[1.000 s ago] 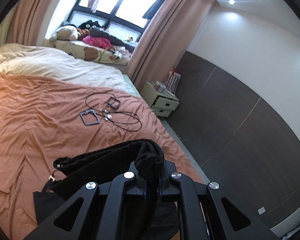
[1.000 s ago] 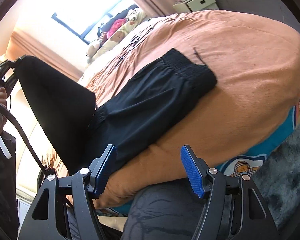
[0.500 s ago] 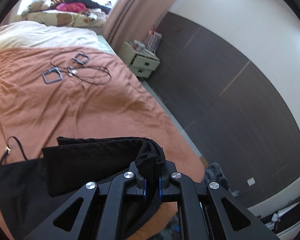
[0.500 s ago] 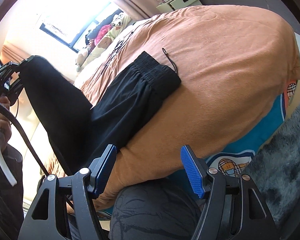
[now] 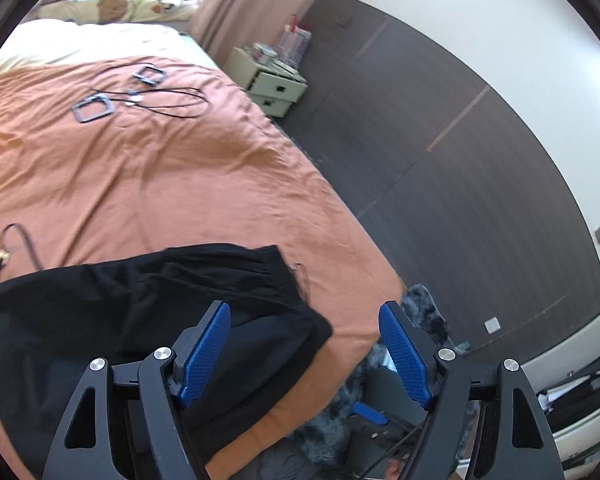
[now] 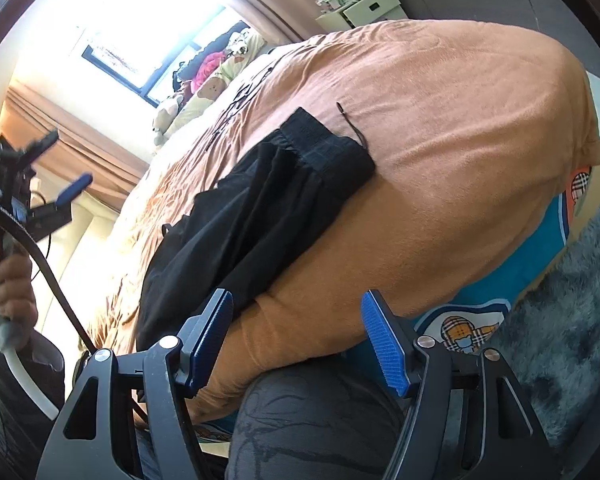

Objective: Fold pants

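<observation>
Black pants lie folded over on the orange bedspread near the bed's foot corner, with the elastic waistband at the far end. My left gripper is open and empty, hovering just above the pants' near edge. In the right wrist view the pants lie on the bed, waistband and drawstring toward the right. My right gripper is open and empty, low beside the bed edge. The left gripper also shows in the right wrist view, raised at the left.
Black cables and two square frames lie farther up the bed. A white nightstand stands by the dark wall. A shaggy grey rug covers the floor at the bed's foot. Stuffed toys sit by the window.
My left gripper has opened and let go of the pants leg, which now lies folded on the rest of the pants. The right gripper stayed open and moved slightly closer to the bed.
</observation>
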Motion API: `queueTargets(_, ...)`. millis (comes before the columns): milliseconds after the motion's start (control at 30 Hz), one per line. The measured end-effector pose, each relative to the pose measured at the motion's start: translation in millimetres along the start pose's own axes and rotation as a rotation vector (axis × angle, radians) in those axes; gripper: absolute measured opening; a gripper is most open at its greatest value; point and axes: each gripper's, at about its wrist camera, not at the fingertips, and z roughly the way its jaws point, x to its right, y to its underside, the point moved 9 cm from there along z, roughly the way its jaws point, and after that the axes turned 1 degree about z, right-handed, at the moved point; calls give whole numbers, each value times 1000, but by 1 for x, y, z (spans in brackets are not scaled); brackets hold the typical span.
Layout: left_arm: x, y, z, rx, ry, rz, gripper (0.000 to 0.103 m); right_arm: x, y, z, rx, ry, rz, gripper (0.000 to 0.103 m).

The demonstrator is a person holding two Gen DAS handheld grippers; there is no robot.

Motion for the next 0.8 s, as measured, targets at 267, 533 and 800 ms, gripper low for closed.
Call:
queueTargets(267,-75,14,-44,48,-76,-53,79,-25,-10,10,-4,0,-33,66)
queueTargets(533,-155,39,-74,100,-161,-127,80,-30,-34,36,-3,33,-36,66)
queueTargets(800,-226,58,-83,141,-207,-218,80,-37,-52,61,-19,58,-50,66)
